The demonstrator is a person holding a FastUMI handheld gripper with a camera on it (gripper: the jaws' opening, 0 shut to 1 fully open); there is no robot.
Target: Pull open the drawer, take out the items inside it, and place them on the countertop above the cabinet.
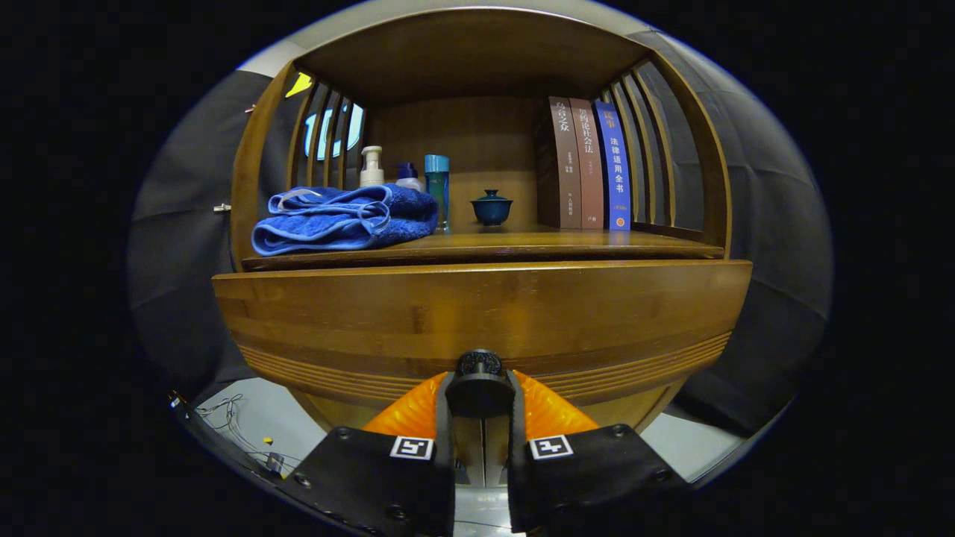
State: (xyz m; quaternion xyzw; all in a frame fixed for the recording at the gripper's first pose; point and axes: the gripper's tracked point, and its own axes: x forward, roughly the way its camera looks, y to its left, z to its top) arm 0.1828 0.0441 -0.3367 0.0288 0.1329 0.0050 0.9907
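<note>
A wooden drawer front [477, 313] stands right before me, drawn a little way out from the cabinet. Its round dark knob [479, 373] sits low in the middle of the front. My gripper [480, 395] is shut on that knob, one finger pressed on each side. The inside of the drawer is hidden behind the front panel. Just above the drawer runs the wooden countertop [522, 242].
On the countertop lie a folded blue towel [343, 218], a pump bottle [371, 167], a teal bottle [437, 188], a small dark lidded cup [491, 207] and three upright books [589, 164]. Slatted wooden sides and a top board enclose that shelf. Loose wires [239, 429] lie on the floor to the left.
</note>
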